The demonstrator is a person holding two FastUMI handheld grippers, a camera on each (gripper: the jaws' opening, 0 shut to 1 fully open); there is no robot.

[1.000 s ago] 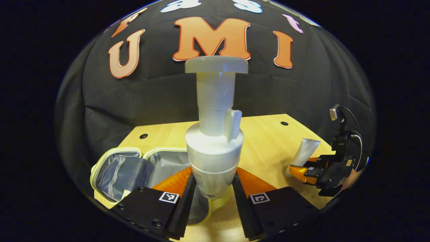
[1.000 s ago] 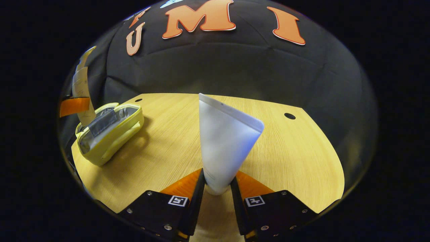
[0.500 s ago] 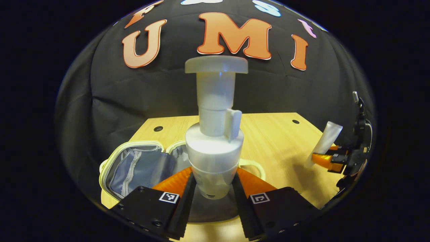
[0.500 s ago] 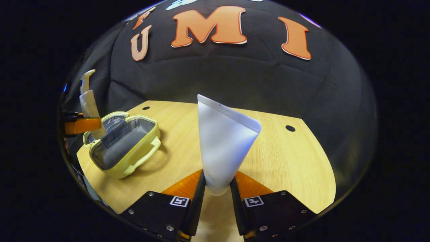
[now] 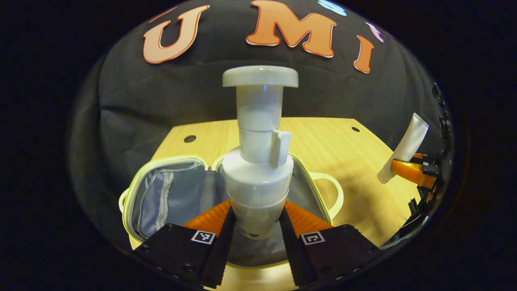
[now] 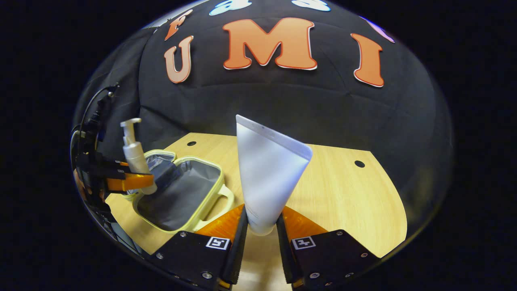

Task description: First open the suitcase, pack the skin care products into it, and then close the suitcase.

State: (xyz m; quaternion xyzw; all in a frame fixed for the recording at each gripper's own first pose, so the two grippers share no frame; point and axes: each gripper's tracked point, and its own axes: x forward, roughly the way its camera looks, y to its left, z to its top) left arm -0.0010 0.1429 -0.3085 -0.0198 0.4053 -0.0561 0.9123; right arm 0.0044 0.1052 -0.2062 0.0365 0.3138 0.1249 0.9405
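In the left gripper view my left gripper (image 5: pixel 255 226) is shut on a white pump bottle (image 5: pixel 258 161), held upright over the open pale yellow suitcase (image 5: pixel 169 194) with its grey lining. In the right gripper view my right gripper (image 6: pixel 260 230) is shut on a white squeeze tube (image 6: pixel 268 173), crimped end up. The same suitcase (image 6: pixel 181 194) lies open at lower left there, with the left gripper (image 6: pixel 129 182) holding the pump bottle (image 6: pixel 135 157) above it. At the right edge of the left gripper view, the right gripper (image 5: pixel 412 171) holds the tube (image 5: pixel 404 147).
The light wooden table (image 6: pixel 343 194) has small round holes near its far corners (image 6: pixel 358 163). Black cloth walls the booth behind. The suitcase handle (image 5: pixel 333 190) sticks out toward the table's middle.
My left gripper has carried the pump bottle over the open suitcase. My right gripper has lifted the tube and come closer to the suitcase.
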